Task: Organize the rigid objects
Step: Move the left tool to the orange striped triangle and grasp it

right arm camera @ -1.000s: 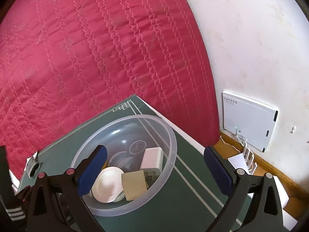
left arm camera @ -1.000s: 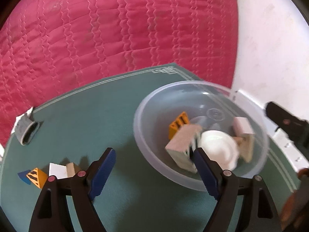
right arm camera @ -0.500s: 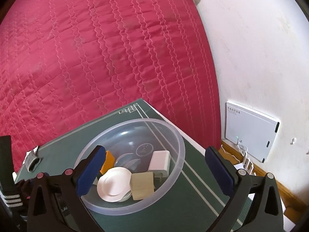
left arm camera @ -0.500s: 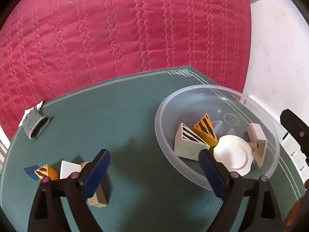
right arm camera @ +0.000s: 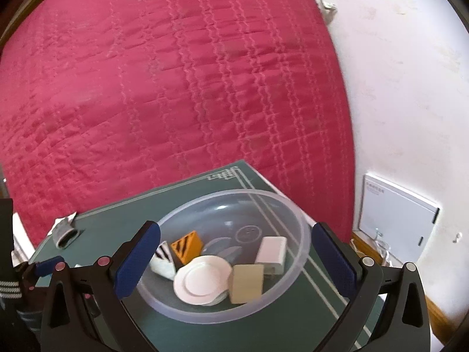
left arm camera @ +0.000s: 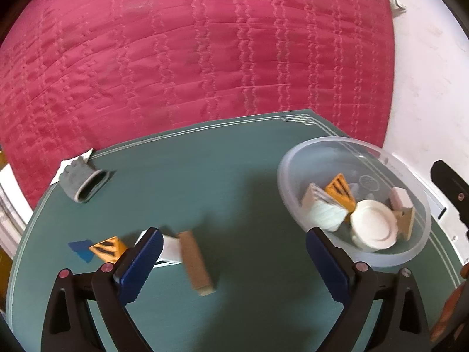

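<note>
A clear plastic bowl (left arm camera: pixel 416 252) (right arm camera: pixel 296 281) stands on the green mat at the right. It holds a white plate (right arm camera: pixel 202 281), an orange striped wedge (right arm camera: pixel 187 246), a striped white wedge (right arm camera: pixel 162 259), a tan block (right arm camera: pixel 246 283) and a white block (right arm camera: pixel 271 249). My left gripper (left arm camera: pixel 234 261) is open and empty over the mat, left of the bowl. Under it lie a tan bar (left arm camera: pixel 195 262), a white block (left arm camera: pixel 170 249), an orange striped wedge (left arm camera: pixel 108 248) and a blue piece (left arm camera: pixel 80 249). My right gripper (right arm camera: pixel 234 258) is open and empty above the bowl.
A grey rolled cloth (left arm camera: pixel 82 182) lies at the mat's far left corner. A red quilted cover (left arm camera: pixel 190 58) hangs behind the table. A white wall and a white panel (right arm camera: pixel 395 220) are at the right. The mat's right edge runs close to the bowl.
My left gripper has moved left, away from the bowl, towards the loose blocks; the striped white wedge it dropped now lies in the bowl. My right gripper has shifted slightly over the bowl.
</note>
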